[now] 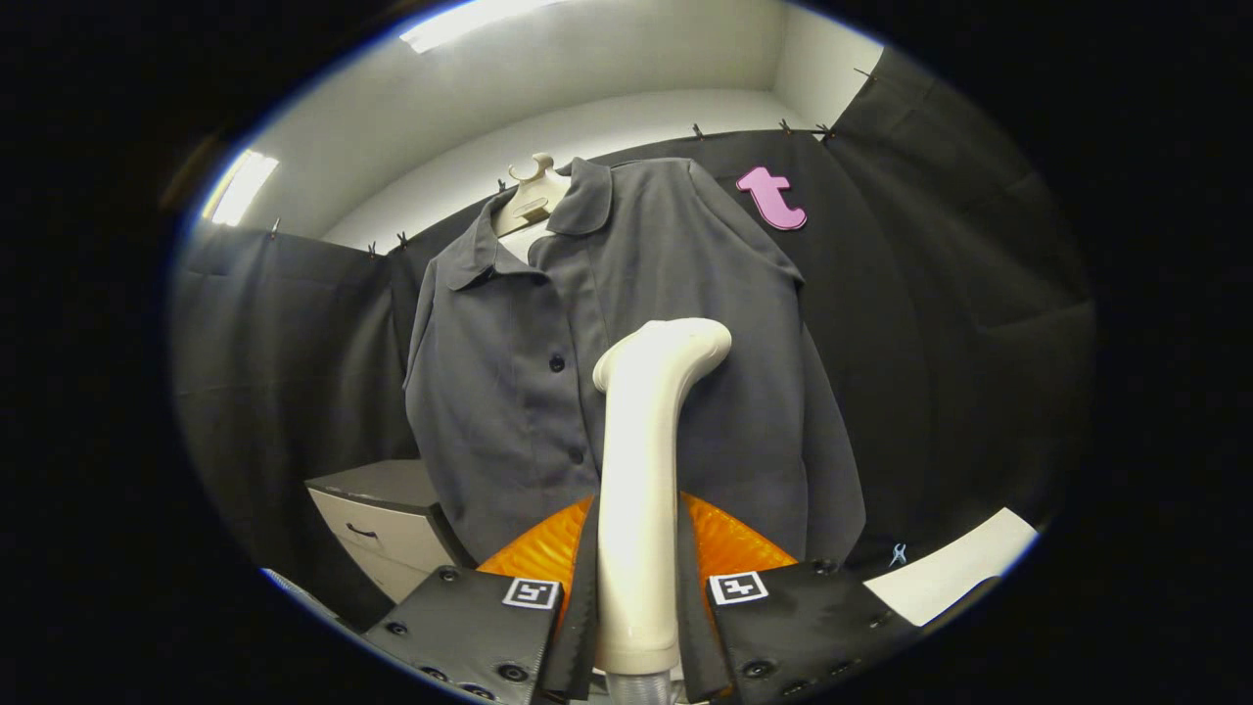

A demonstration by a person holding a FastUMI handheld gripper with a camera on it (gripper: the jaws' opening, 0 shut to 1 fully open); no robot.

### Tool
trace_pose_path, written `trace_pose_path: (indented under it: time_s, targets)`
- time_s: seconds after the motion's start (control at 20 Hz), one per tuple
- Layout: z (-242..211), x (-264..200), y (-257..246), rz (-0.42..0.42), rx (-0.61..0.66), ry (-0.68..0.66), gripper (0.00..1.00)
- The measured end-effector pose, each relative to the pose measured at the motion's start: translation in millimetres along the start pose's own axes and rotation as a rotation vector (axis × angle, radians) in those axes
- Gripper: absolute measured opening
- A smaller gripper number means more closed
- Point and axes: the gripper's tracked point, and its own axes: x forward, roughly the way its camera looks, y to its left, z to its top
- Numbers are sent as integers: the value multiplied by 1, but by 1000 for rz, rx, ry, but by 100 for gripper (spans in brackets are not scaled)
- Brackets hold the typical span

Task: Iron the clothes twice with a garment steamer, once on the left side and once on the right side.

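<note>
A grey button-up shirt (626, 323) hangs on a pale mannequin torso whose neck knob (533, 186) shows above the collar. My gripper (638, 578) is shut on the cream handle of a garment steamer (641, 460), both fingers pressing its sides. The steamer rises upright between the fingers. Its bent head (685, 345) points toward the shirt's right half, just right of the button line at mid-chest height. Whether the head touches the fabric I cannot tell. A grey hose leaves the handle's base below the fingers.
A low cabinet with drawers (387, 519) stands left of the shirt's hem. Black cloth walls close in behind and on both sides. A white surface (954, 568) lies low on the right.
</note>
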Motion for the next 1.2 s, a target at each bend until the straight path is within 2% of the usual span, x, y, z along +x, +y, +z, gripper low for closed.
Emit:
trace_pose_path:
  time_s: [1.2]
  targets:
    - [-98,-31,-18,-57,46,172,42]
